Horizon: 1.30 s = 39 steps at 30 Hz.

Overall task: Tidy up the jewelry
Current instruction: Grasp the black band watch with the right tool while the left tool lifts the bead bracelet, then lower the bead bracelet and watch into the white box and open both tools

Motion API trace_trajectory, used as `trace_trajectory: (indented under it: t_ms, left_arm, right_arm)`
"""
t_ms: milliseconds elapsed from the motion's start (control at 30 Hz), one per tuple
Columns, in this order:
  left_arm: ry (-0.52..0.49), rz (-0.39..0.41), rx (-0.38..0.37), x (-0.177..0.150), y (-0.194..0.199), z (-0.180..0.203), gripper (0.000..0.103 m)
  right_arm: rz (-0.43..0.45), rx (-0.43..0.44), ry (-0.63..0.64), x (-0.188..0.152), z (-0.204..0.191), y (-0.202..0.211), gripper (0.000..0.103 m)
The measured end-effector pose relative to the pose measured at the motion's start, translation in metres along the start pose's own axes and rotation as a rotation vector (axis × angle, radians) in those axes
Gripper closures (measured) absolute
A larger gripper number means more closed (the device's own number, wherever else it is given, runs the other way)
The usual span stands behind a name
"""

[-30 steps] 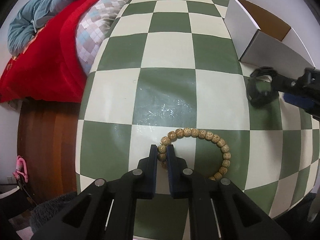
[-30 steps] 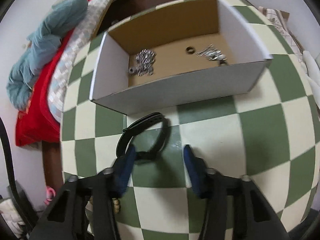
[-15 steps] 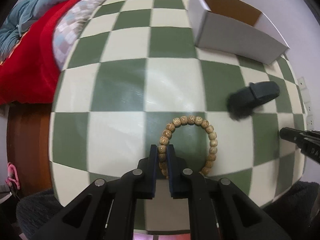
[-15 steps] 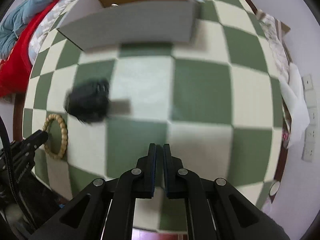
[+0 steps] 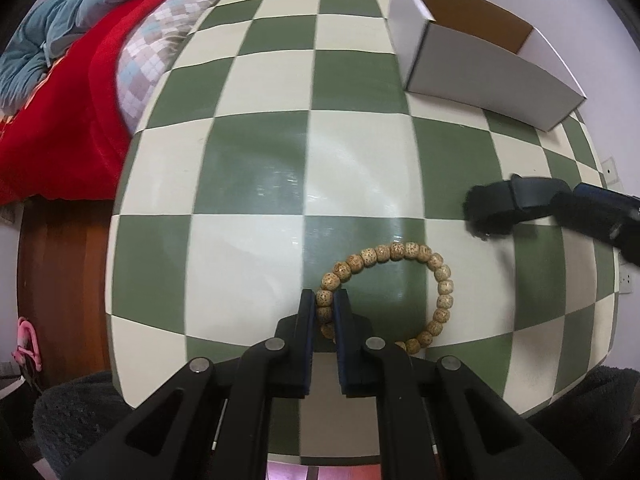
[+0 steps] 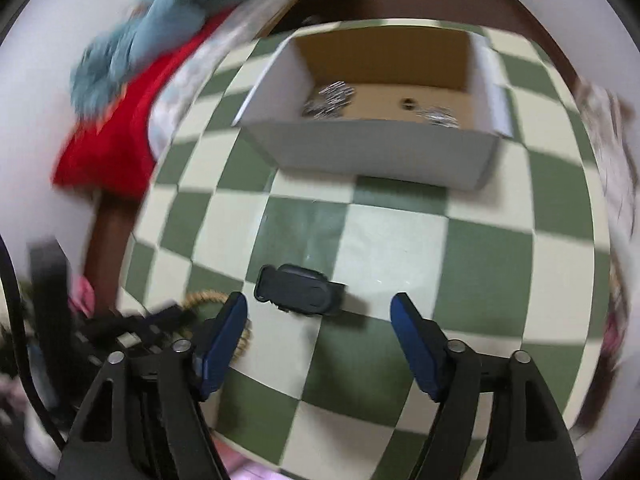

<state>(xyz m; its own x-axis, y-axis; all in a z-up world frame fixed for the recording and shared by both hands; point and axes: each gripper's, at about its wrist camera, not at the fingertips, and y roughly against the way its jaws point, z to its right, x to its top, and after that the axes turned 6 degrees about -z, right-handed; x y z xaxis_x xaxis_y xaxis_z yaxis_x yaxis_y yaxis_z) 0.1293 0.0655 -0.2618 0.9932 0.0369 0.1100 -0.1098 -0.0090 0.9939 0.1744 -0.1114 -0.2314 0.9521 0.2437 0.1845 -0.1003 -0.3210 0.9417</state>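
While we look down on the checkered table [image 5: 248, 184], we note:
Left gripper [image 5: 323, 306]: clamped on the bead bracelet [image 5: 400, 252], whose loop lies flat toward 2 o'clock of the tips
Right gripper [image 6: 320, 310]: jaws just opened wide, nothing pressed between them
Black band [image 6: 298, 290]: on the table at 12 o'clock of the right tips, just left of centre
Box [image 6: 372, 152]: farther off at 12 o'clock, silver jewelry [image 6: 328, 96] inside

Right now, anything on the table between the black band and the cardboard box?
No. In the right wrist view, only bare checkered tablecloth lies between the black band and the cardboard box. The left wrist view shows the same.
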Motion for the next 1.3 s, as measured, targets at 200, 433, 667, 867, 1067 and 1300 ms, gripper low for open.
trace_trajectory:
  t_ms: [200, 433, 667, 867, 1067, 1300]
  left_arm:
    - [0.025, -0.001, 0.006, 0.002, 0.004, -0.013, 0.096]
    - [0.030, 0.003, 0.009, 0.004, 0.007, -0.019, 0.096]
    - [0.029, 0.021, 0.002, 0.008, 0.015, -0.019, 0.096]
    - [0.009, 0.084, -0.033, 0.015, 0.048, -0.008, 0.097]
    - [-0.019, 0.176, -0.088, 0.032, 0.098, 0.002, 0.097]
    - [-0.076, 0.264, -0.167, 0.077, 0.158, 0.026, 0.097]
  right_arm:
    - [-0.065, -0.016, 0.051, 0.012, -0.018, -0.033, 0.024]
    - [-0.020, 0.013, 0.007, 0.012, -0.021, -0.039, 0.047]
    - [0.049, -0.016, -0.040, 0.007, -0.013, -0.022, 0.050]
    - [0.124, -0.008, -0.128, 0.000, 0.009, 0.016, 0.051]
    - [0.199, 0.025, -0.178, -0.003, 0.024, 0.067, 0.051]
    - [0.275, 0.045, -0.187, 0.020, 0.029, 0.122, 0.051]
